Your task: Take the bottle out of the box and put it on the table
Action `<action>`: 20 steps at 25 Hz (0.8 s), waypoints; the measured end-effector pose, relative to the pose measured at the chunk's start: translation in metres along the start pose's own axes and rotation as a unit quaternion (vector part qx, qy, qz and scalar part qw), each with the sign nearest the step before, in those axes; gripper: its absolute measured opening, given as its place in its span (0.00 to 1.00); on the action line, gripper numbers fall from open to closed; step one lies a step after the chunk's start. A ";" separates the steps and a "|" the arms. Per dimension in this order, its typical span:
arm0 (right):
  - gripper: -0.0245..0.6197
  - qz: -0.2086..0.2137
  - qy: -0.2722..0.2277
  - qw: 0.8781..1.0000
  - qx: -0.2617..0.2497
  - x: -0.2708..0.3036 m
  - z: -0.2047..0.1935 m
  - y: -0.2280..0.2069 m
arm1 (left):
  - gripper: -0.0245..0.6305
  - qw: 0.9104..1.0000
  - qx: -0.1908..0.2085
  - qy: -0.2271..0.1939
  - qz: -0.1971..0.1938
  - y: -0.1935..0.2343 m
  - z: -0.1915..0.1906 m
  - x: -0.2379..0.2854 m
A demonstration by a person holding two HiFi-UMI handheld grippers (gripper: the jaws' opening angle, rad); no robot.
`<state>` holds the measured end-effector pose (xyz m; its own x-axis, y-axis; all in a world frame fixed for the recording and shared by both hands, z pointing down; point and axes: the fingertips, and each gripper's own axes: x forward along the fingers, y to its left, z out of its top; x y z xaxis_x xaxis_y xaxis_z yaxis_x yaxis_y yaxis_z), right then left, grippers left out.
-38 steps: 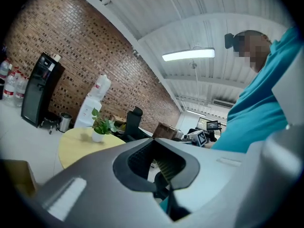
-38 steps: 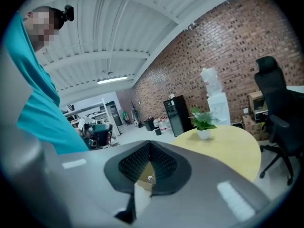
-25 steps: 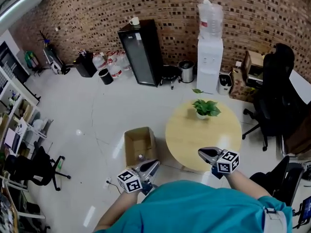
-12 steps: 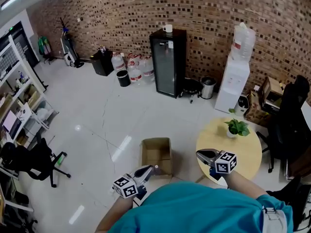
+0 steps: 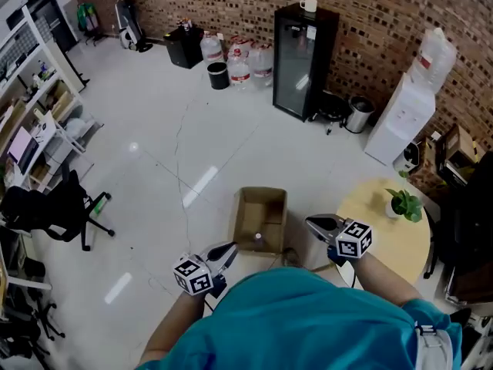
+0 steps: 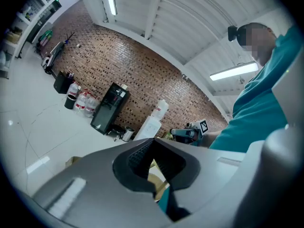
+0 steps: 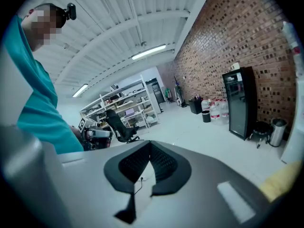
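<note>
We see a brick wall (image 5: 370, 6), a black fridge (image 5: 302, 60) against it with a white cup (image 5: 309, 5) on top, a water dispenser (image 5: 408, 114) further right, water jugs (image 5: 239, 64) left of the fridge, a black office chair (image 5: 54, 210) near shelves (image 5: 31, 106).

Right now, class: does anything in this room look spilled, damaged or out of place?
Nothing stands out. The open cardboard box sits on the floor beside the round table, bottle inside; nothing spilled.

Bright, even light from ceiling tubes (image 7: 148, 52); glare streaks on the white floor (image 5: 200, 187); fisheye curvature at edges.
</note>
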<state>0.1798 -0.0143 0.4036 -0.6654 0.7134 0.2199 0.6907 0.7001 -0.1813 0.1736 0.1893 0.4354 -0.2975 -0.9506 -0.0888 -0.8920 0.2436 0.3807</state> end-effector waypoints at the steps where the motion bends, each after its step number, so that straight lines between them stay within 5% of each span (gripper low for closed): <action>1: 0.04 0.012 -0.002 1.000 0.004 0.009 -0.010 -0.038 | 0.04 1.000 0.002 0.011 0.012 0.021 -0.010 0.026; 11: 0.11 0.138 0.061 0.989 -0.001 0.095 -0.067 -0.249 | 0.04 0.986 -0.052 0.086 0.134 0.147 -0.059 0.160; 16: 0.20 0.155 0.143 0.977 -0.013 0.152 -0.116 -0.296 | 0.04 0.975 -0.110 0.113 0.157 0.202 -0.082 0.176; 20: 0.30 0.169 0.235 0.957 0.000 0.230 -0.182 -0.388 | 0.04 0.962 -0.157 0.151 0.164 0.318 -0.106 0.226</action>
<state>-0.1894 -0.1280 0.6993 -0.2022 0.8061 0.5562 0.8446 0.4311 -0.3177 -0.1410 0.0317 0.6336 -0.3909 -0.8568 0.3365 -0.6065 0.5147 0.6060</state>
